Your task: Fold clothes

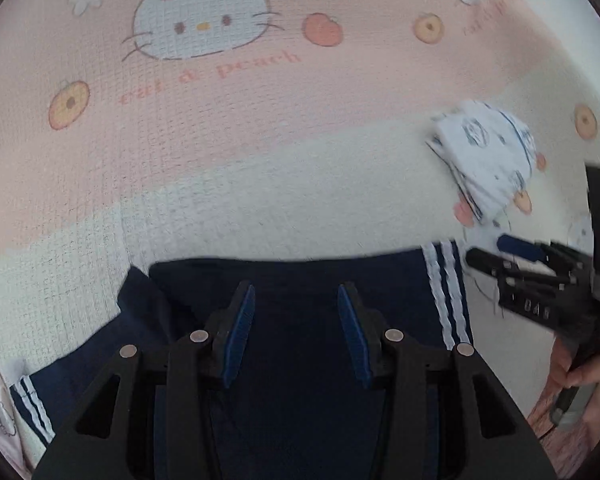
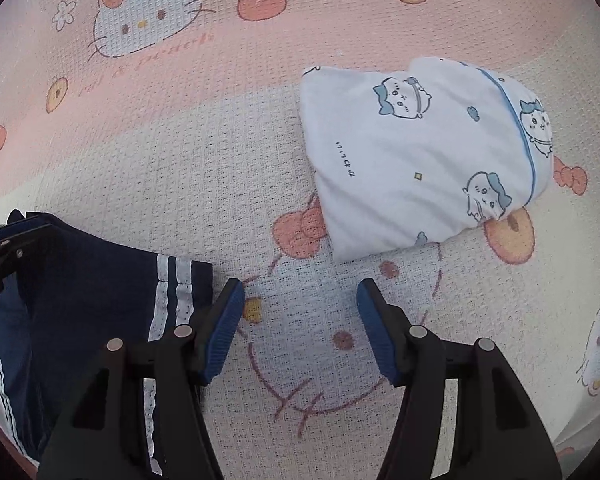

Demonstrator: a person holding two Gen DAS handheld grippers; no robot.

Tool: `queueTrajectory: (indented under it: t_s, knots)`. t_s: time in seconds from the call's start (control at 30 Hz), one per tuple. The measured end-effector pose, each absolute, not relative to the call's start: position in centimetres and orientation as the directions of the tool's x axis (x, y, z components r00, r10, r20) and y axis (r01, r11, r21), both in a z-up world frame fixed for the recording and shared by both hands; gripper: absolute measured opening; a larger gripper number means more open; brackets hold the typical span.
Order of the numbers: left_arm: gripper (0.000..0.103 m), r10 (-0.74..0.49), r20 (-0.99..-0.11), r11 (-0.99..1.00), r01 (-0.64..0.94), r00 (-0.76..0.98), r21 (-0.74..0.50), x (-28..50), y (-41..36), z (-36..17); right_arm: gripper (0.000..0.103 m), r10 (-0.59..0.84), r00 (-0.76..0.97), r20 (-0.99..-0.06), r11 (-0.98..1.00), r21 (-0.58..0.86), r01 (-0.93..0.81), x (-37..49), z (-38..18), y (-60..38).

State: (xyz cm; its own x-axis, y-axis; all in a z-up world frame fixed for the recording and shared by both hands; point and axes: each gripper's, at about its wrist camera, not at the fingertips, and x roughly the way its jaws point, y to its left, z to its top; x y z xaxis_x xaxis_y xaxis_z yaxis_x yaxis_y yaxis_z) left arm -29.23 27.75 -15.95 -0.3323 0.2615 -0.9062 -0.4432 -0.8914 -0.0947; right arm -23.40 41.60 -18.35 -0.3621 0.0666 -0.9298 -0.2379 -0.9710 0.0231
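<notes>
The left gripper (image 1: 296,320) hung with its jaws apart, nothing between them, right over the navy shorts (image 1: 300,360) with white side stripes. The right gripper (image 2: 300,320) also stood open and empty, over bare blanket (image 2: 220,184) just beside the shorts' (image 2: 80,300) striped edge. The blanket, pink and cream, carried cartoon cat faces and the words "cat & peach" (image 1: 210,76). Farther out lay a folded white garment (image 2: 420,156) printed with little blue characters, well apart from the shorts. A hand (image 1: 588,380) showed at the left view's right edge, gripping the other tool's handle.
</notes>
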Motion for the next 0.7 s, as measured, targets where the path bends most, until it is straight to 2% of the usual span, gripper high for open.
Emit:
queueTrajectory:
  t_s: [0.1,0.17,0.23,0.27,0.37,0.4,0.5,0.63,0.7]
  knots:
    - [0.045,0.22,-0.914,-0.881,-0.472,-0.341,-0.036,-23.8,27.6,-15.8,0.06,-0.003,-0.348,-0.937,-0.958,0.102,-0.267,-19.7,-17.0,42.5]
    - [0.045,0.199,-0.928,-0.897,-0.441,-0.316,-0.043,-20.5,24.3,-16.6,0.06,-0.039,-0.357,-0.933,-0.951,0.144,-0.272,-17.7,-16.2,42.0]
    - [0.045,0.166,-0.939,-0.918,-0.396,-0.3,-0.036,-18.1,24.3,-17.1,0.06,-0.051,-0.375,-0.926,-0.945,0.167,-0.282,-16.1,-15.7,41.4]
    - [0.045,0.15,-0.941,-0.927,-0.374,-0.303,-0.027,-17.2,24.1,-17.4,0.06,-0.047,-0.349,-0.936,-0.93,0.169,-0.327,-15.4,-15.8,41.3]
    - [0.045,0.111,-0.953,-0.931,-0.366,-0.28,-0.001,-15.7,24.4,-19.0,0.061,-0.163,-0.32,-0.933,-0.848,0.298,-0.439,-11.4,-16.7,39.7]
    - [0.045,0.092,-0.958,-0.928,-0.373,-0.272,0.017,-15.6,25.1,-19.8,0.061,-0.188,-0.299,-0.935,-0.86,0.304,-0.409,-10.7,-16.8,38.7]
    - [0.045,0.054,-0.962,-0.92,-0.388,-0.266,0.056,-14.3,24.4,-19.8,0.06,-0.12,-0.279,-0.953,-0.949,0.193,-0.251,-10.4,-16.1,35.1]
    - [0.045,0.053,-0.959,-0.945,-0.324,-0.28,0.042,-13.1,22.3,-19.2,0.06,-0.155,-0.264,-0.952,-0.951,0.216,-0.222,-9.3,-15.9,33.8]
    - [0.045,-0.039,-0.946,-0.94,-0.309,-0.321,0.144,-12.5,21.9,-20.2,0.06,-0.152,-0.214,-0.965,-0.967,0.19,-0.168,-7.6,-16.5,33.1]
